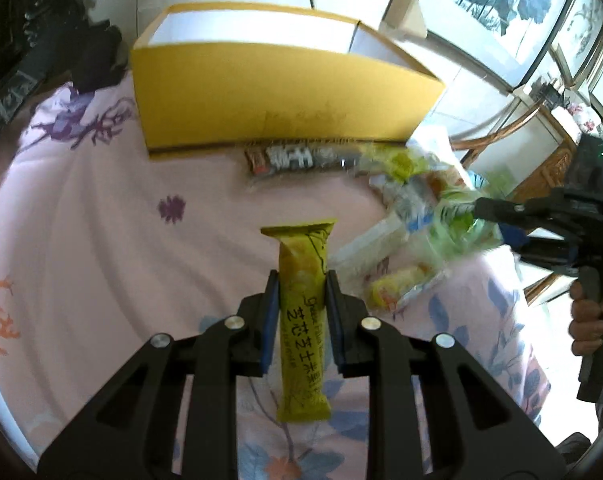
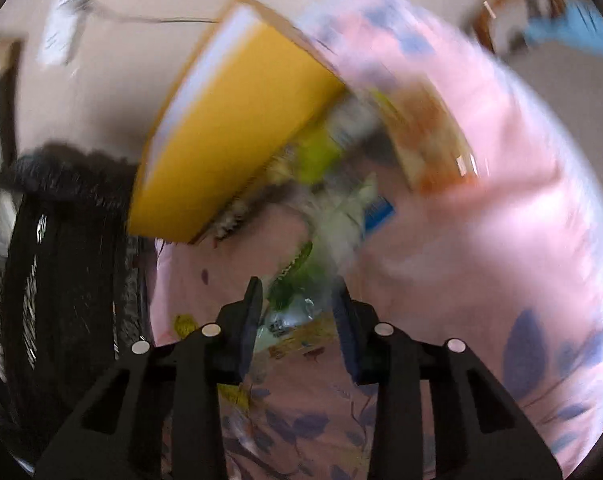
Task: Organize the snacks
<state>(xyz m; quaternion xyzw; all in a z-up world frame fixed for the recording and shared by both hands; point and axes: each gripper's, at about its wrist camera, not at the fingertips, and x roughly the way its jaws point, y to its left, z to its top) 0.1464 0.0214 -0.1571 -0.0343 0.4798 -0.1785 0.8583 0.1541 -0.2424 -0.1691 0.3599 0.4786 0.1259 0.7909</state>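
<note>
The left gripper (image 1: 301, 280) was clamped on a long yellow-green snack bar (image 1: 303, 280), its blue pads pressing both long sides near the middle. The wrapper carried a column of black Chinese characters and a line of small Latin script beside it; this script was too fine to read with certainty. The bar pointed away from the camera, above a pink cloth (image 1: 101, 220) with purple, orange and blue flower prints.

Beyond it stood an open yellow cardboard box (image 1: 281, 96) with white inner walls. Just in front of the box lay a dark snack packet (image 1: 301, 160) with large white characters, blurred and not legible. To its right was a loose pile of snack packets (image 1: 429, 216), green, white and orange, smeared by motion.

In the left wrist view the right gripper (image 1: 481, 210) reached into this pile from the right edge, a hand (image 1: 589, 316) on its handle, partly cut off. The right wrist view was strongly blurred. There the fingers (image 2: 249, 308) stood a little apart with a crinkled green and clear packet (image 2: 297, 292) between them; whether the pads pressed on it I could not tell. No print on that packet could be read.
</note>
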